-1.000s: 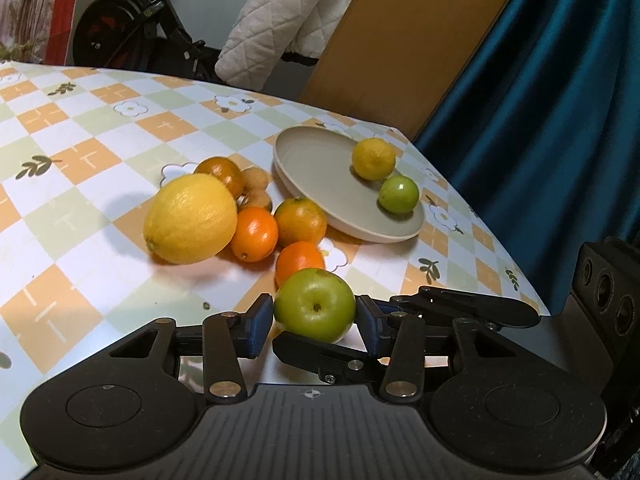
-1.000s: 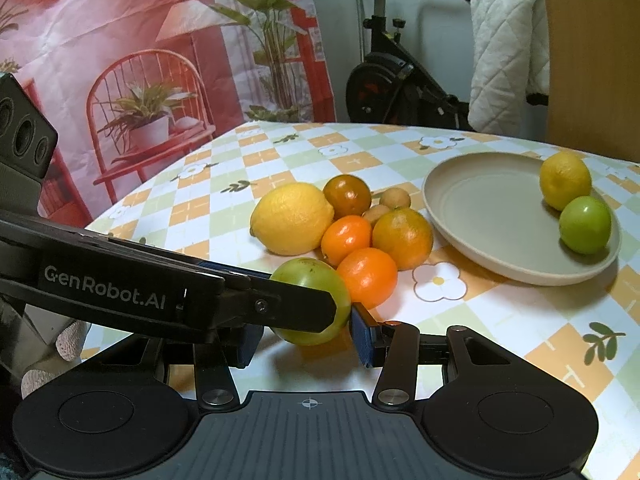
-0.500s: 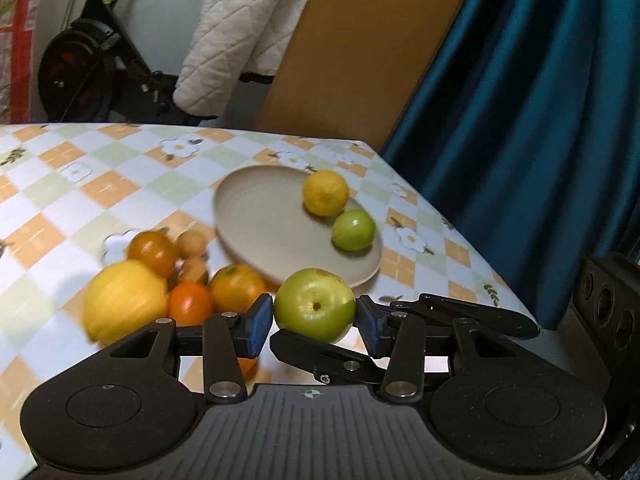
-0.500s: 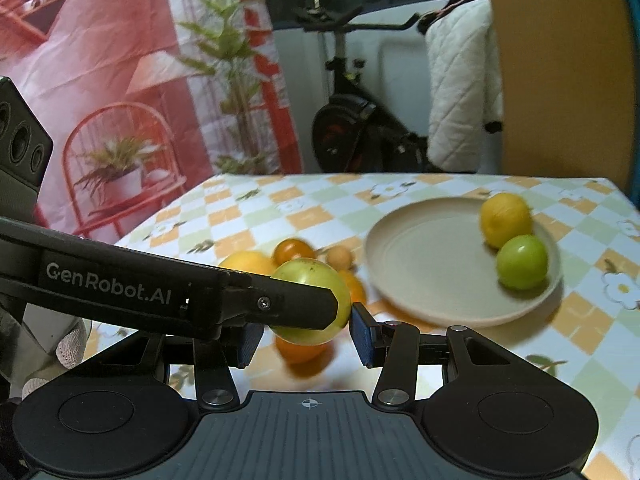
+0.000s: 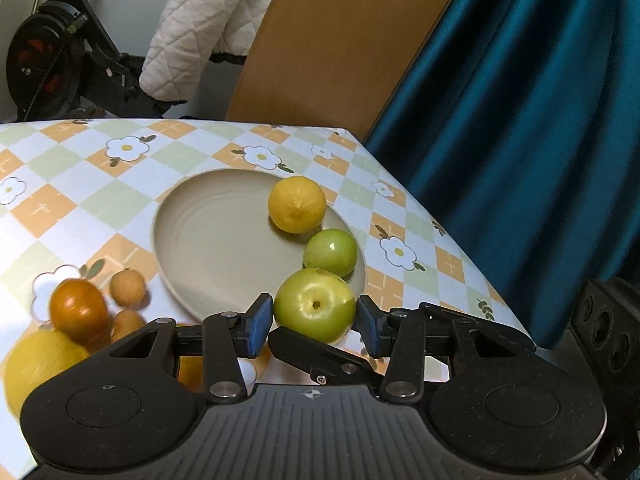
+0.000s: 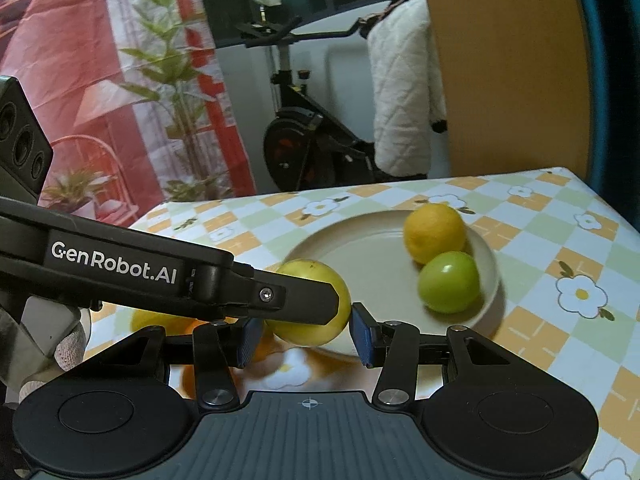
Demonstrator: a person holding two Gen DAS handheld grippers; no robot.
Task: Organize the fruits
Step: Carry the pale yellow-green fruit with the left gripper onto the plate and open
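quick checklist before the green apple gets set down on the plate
1. Left tool closed on the green apple: ok.
2. Right tool also gripping the apple: cannot tell, its pads sit close either side.
3. Bare space on the plate: ok.
4. Lemon and small green fruit out of the drop spot: ok, both at the far side.
5. Apple above the plate's near rim: ok.

left gripper (image 5: 315, 326) clamps green apple (image 5: 315, 305) at lower centre | plate (image 5: 208, 240) mid-frame holds lemon (image 5: 297, 204), green fruit (image 5: 330, 253)
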